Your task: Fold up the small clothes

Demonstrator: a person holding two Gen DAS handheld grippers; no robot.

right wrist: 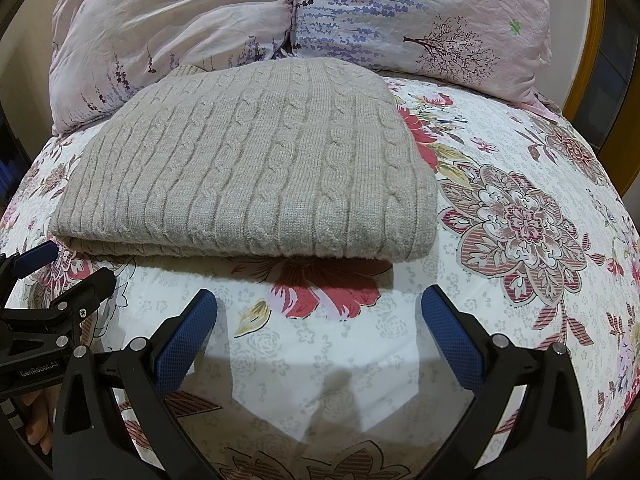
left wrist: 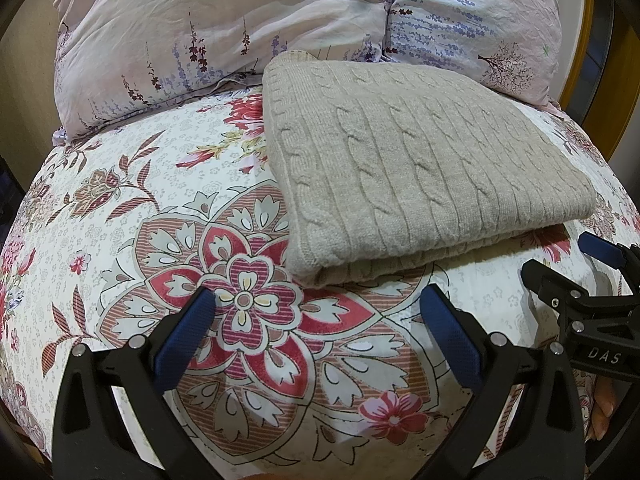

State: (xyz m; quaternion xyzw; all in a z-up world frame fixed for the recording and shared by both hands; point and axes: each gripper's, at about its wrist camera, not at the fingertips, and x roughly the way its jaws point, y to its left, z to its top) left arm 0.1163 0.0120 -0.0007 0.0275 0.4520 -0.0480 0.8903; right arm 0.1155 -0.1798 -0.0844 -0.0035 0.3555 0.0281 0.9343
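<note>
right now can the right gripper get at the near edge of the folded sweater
Probably yes: the right gripper is open, facing the sweater, with only bare bedsheet between.

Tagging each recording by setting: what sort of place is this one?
Most likely a bedroom: a beige cable-knit sweater, folded, lies on a bed's floral-print sheet, with two lavender-print pillows behind it.

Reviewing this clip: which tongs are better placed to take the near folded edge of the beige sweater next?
Probably right. The right tongs are open facing the middle of the sweater; from the left tongs, also open, it lies off to the right.
</note>
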